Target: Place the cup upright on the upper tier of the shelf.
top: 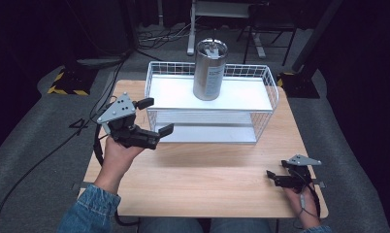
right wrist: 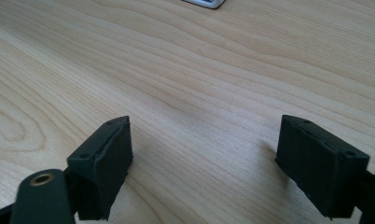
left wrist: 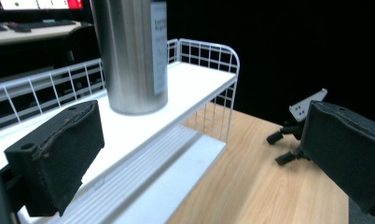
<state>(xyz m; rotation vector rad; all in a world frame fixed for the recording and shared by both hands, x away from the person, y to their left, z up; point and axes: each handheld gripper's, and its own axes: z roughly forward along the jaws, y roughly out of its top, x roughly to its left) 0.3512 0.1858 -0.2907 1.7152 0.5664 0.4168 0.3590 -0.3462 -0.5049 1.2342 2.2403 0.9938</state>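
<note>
A tall steel canister (top: 210,70) with a white label stands upright on the top shelf of a white wire rack (top: 268,87). My left gripper (top: 155,116) hovers at the rack's front left corner, open and holding nothing, its jaws aimed toward the rack. In the left gripper view the canister (left wrist: 134,56) rises close ahead on the top shelf (left wrist: 195,84), beyond the wide-apart jaws of the left gripper (left wrist: 199,149). My right gripper (top: 272,178) rests low near the table's front right, open. Bare wood lies between the spread jaws of the right gripper (right wrist: 204,158).
The rack has a lower white shelf (top: 207,133) with nothing on it. The wooden table (top: 207,179) has free room in front of the rack. Cables (top: 47,155) trail over the grey floor at left. The right gripper (left wrist: 293,130) shows far off in the left gripper view.
</note>
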